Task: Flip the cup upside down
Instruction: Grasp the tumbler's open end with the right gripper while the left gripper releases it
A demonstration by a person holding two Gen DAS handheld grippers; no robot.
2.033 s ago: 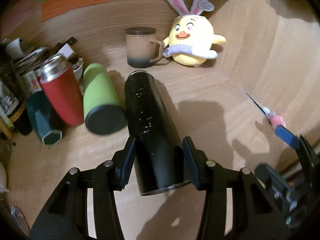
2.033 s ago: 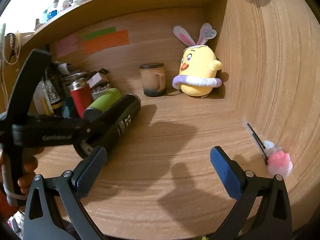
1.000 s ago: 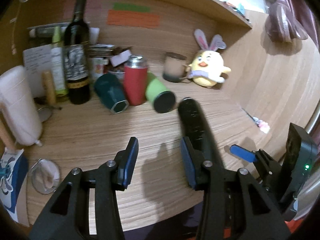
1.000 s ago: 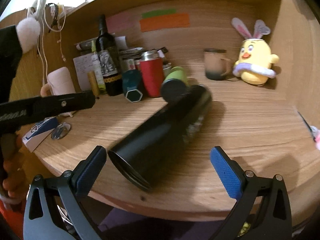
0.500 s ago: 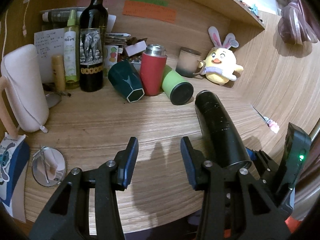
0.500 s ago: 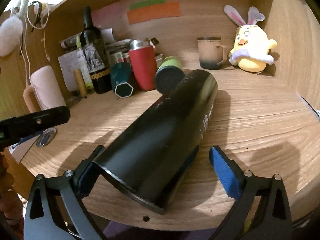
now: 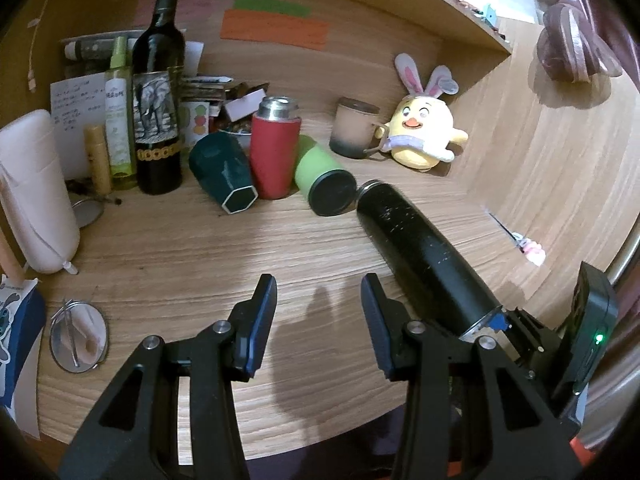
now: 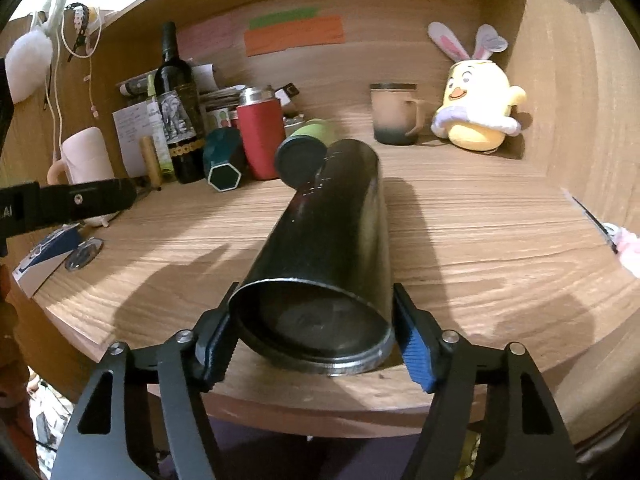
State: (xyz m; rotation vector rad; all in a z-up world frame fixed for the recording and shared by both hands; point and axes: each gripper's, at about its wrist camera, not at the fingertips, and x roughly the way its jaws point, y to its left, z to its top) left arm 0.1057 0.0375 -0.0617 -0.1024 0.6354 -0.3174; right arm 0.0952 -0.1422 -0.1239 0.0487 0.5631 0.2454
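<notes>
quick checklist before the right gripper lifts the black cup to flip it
1. Right gripper around the black cup near its open end: ok.
2. Pads fully clamped on it: cannot tell.
3. Left gripper open and off the cup: ok.
4. Cup's far end free of the green tumbler: not ok, they look very close or touching.
5. Bare desk to stand it on: ok.

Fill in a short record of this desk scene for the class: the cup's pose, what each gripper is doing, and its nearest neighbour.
cup: black cup, lying on its side on the desk, open end toward the right wrist camera
right gripper: jaws closed on the cup near its open end
left gripper: jaws open, holding nothing
nearest neighbour: green cup, also on its side, by the black cup's far end
</notes>
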